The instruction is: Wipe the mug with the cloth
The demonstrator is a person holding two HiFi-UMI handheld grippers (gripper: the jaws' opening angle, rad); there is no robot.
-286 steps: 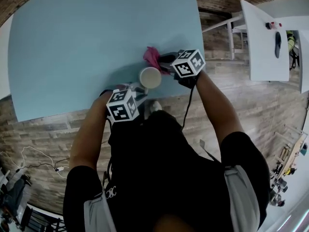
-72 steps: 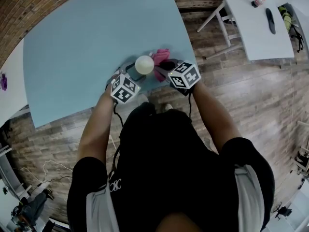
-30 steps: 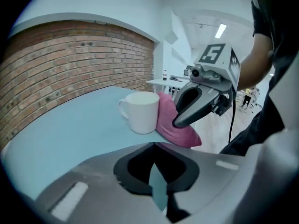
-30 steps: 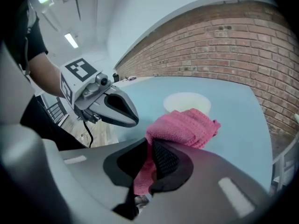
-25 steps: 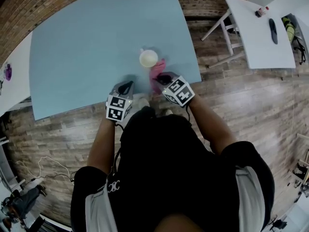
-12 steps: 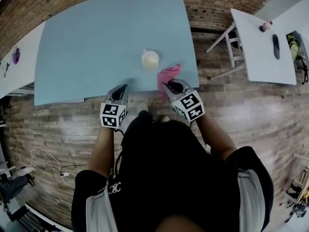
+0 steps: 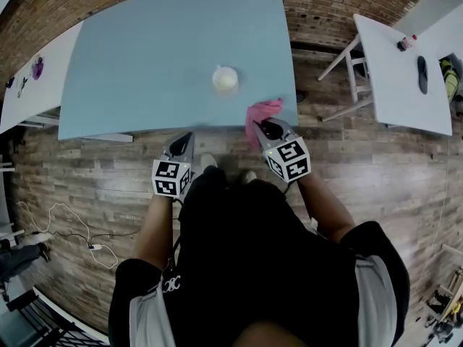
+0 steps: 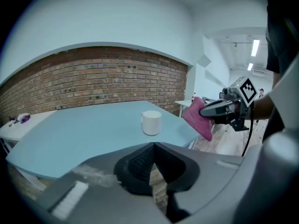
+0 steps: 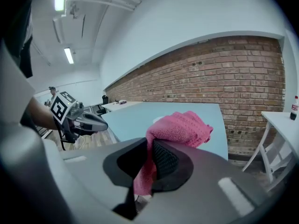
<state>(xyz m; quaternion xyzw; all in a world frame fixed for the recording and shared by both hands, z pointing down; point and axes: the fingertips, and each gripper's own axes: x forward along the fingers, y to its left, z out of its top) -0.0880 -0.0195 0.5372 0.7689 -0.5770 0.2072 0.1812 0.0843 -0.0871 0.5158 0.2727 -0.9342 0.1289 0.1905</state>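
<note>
right gripper view: jaws pinch cloth (image 9: 182,127)

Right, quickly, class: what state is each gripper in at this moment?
Left gripper: closed, holding nothing.
Right gripper: closed on the pink cloth.

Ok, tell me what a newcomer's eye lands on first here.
The bright pink cloth stands out most, pinched in the right claw by the near right corner of the pale blue table. Next comes the white mug, standing upright and alone on that table. The left claw is shut on nothing, short of the table's near edge.
</note>
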